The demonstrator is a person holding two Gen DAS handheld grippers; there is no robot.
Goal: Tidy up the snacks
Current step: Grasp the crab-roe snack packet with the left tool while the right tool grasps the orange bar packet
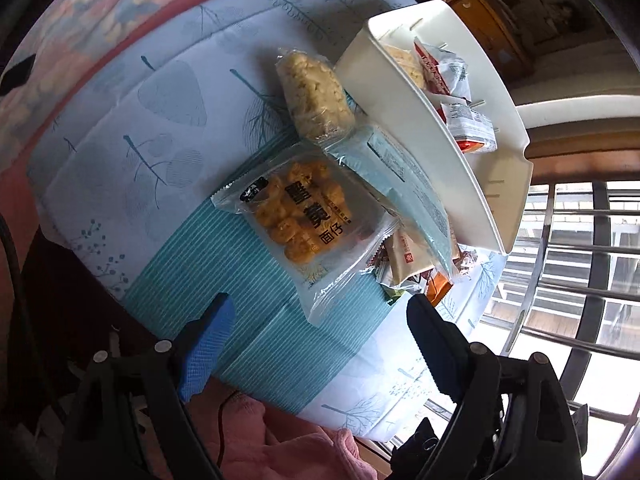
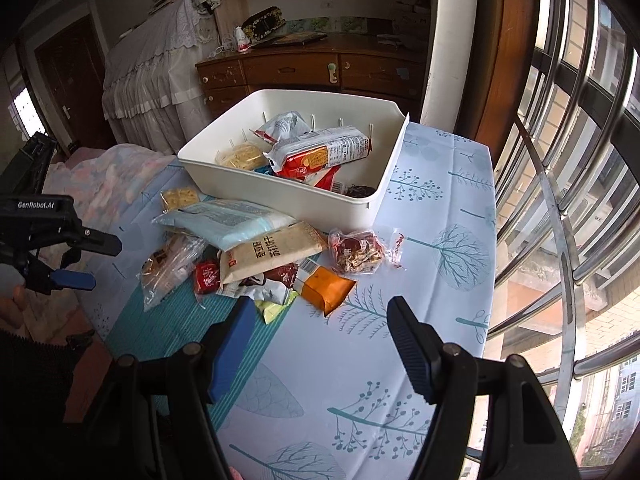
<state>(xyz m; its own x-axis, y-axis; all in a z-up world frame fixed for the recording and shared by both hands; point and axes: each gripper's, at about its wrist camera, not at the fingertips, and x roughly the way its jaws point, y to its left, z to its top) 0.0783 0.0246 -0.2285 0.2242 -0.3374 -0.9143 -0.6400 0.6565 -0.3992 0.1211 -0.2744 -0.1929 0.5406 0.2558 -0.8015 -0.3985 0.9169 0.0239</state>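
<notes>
A white plastic bin [image 2: 280,194] [image 1: 404,120] stands on the table and holds several snack packs, among them a red biscuit pack [image 2: 320,154]. In front of it lies a pile of loose snacks: a clear bag of yellow puffs [image 1: 308,216] [image 2: 170,262], a rice-cake block [image 1: 316,96] [image 2: 180,197], a light blue pack [image 2: 228,222] [image 1: 400,184], a beige cracker pack [image 2: 276,256], an orange pack [image 2: 326,288] and a clear nut pack [image 2: 358,252]. My left gripper [image 1: 320,320] [image 2: 90,262] is open and empty just short of the puff bag. My right gripper [image 2: 320,324] is open and empty before the pile.
The table wears a pale blue cloth with tree prints [image 2: 440,208]. A window with metal bars [image 2: 560,200] runs along the right. A wooden dresser [image 2: 312,72] and a covered bed [image 2: 148,80] stand behind. A pink cloth [image 1: 280,440] lies below the table edge.
</notes>
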